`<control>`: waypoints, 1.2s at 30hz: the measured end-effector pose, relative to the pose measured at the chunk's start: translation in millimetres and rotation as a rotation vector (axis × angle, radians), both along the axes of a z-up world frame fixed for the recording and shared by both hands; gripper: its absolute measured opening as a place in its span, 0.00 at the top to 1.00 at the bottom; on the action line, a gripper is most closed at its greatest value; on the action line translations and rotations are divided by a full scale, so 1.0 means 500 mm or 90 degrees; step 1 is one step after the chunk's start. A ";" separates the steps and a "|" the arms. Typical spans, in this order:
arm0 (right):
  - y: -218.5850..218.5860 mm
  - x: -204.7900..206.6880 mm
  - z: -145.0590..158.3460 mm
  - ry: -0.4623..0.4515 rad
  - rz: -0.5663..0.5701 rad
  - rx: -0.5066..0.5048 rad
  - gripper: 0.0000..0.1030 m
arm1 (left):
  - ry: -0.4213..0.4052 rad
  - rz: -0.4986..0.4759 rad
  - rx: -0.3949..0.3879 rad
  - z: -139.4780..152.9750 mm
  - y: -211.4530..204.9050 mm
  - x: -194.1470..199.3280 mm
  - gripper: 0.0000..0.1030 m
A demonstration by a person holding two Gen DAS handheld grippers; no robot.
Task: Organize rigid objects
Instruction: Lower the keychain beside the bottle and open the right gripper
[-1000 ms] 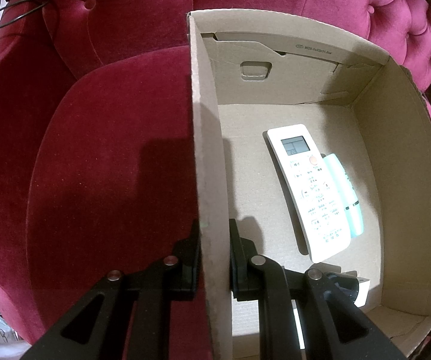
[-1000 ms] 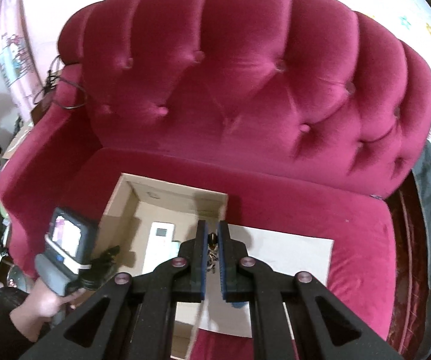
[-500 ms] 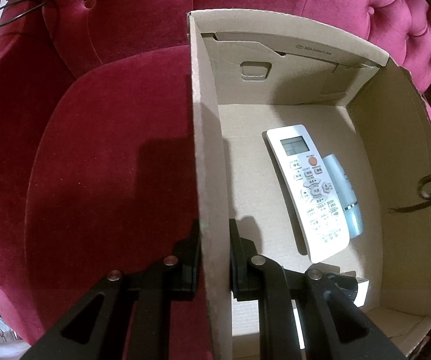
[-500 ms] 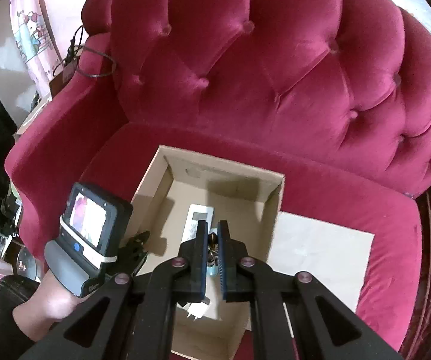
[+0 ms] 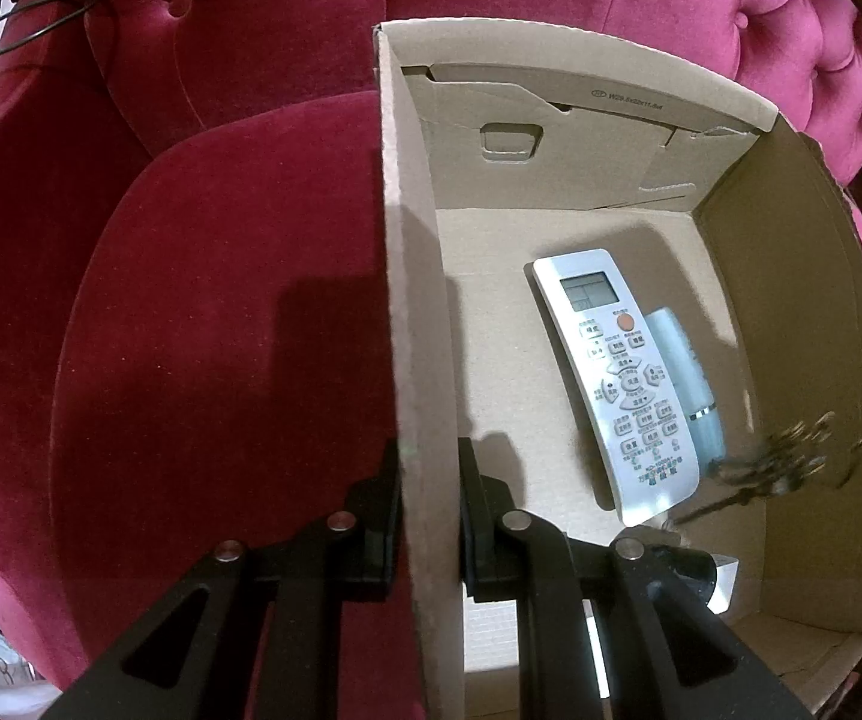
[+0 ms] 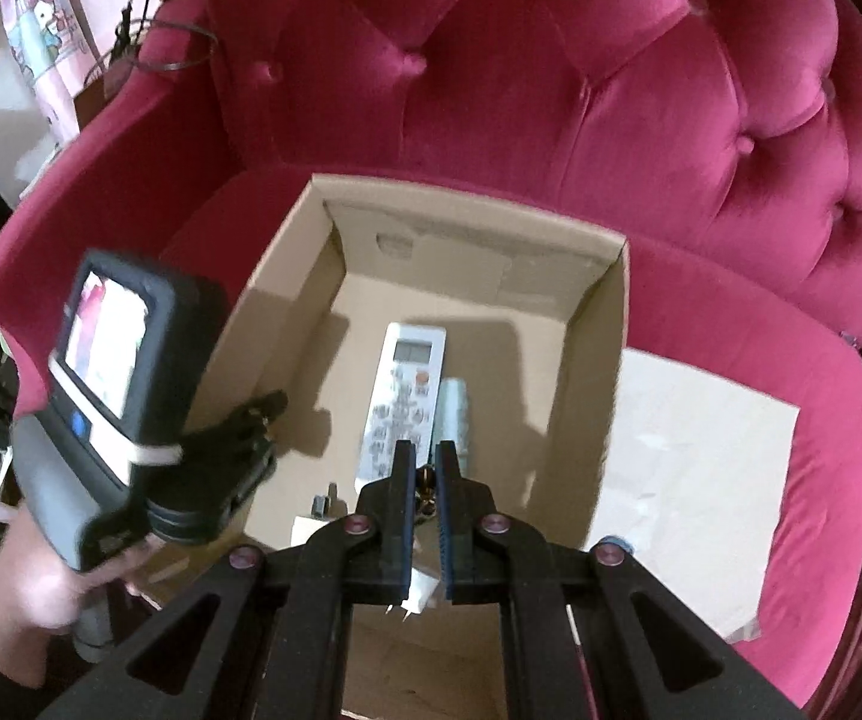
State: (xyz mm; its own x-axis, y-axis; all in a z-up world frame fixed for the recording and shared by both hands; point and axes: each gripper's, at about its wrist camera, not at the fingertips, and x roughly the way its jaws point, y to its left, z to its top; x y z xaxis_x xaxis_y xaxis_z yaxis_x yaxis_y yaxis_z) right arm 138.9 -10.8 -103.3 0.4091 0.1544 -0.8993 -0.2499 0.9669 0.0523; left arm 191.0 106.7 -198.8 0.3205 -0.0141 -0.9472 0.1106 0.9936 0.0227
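A: Holding the box wall point(image 5: 416, 312) with your left gripper point(image 5: 429, 468) makes sense: one finger sits outside and one inside, clamped on the cardboard, likely so the box point(image 6: 598, 360) can't slide on the soft red sofa point(image 6: 550, 90) while you load it.

B: And my right gripper point(image 6: 425, 468)?

A: Its jaws are pressed together on a bunch of keys point(image 6: 426, 483), which shows as a brassy bit between the blue pads. In the left view the keys point(image 5: 784, 459) hang blurred at the right of the frame, over the box floor, not yet resting on it.

B: What's already inside?

A: A white remote point(image 6: 404, 402) lies flat in the middle, screen toward the top of the frame, with a pale tube point(image 6: 453, 414) touching its right side. A small white plug point(image 6: 311, 525) sits near the lower edge of the box.

B: So where should the keys go?

A: I'd judge the bare floor at the right of the tube, well inside the right wall. Letting go low would keep them from bouncing onto the remote's buttons. A flat cardboard sheet point(image 6: 700, 468) lies outside, right of the box.
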 end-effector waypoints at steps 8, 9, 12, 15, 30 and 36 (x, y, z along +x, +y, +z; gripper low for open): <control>0.013 -0.003 -0.082 0.038 -0.004 -0.009 0.95 | 0.000 -0.001 0.000 0.001 -0.001 0.000 0.84; 0.013 -0.003 -0.091 0.041 -0.006 -0.007 0.95 | 0.000 -0.001 0.000 0.001 -0.001 0.000 0.84; 0.014 -0.003 -0.111 0.041 -0.008 -0.004 0.95 | 0.000 -0.003 0.001 0.002 -0.002 0.000 0.84; 0.011 0.000 -0.127 0.049 -0.016 -0.006 0.95 | 0.000 -0.003 0.003 0.004 -0.004 -0.001 0.84; 0.008 -0.001 -0.134 0.043 -0.018 0.001 0.81 | 0.000 -0.003 0.001 0.004 -0.001 0.000 0.84; 0.001 -0.002 -0.117 0.027 -0.027 0.007 0.61 | 0.000 -0.003 0.001 0.003 0.000 0.000 0.84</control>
State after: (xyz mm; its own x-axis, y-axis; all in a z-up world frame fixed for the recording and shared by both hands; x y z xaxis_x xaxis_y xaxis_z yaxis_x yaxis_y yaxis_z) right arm 138.0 -10.5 -161.6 0.3776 0.1474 -0.9142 -0.2063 0.9758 0.0721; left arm 191.2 106.7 -197.5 0.3207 -0.0137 -0.9471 0.1155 0.9930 0.0247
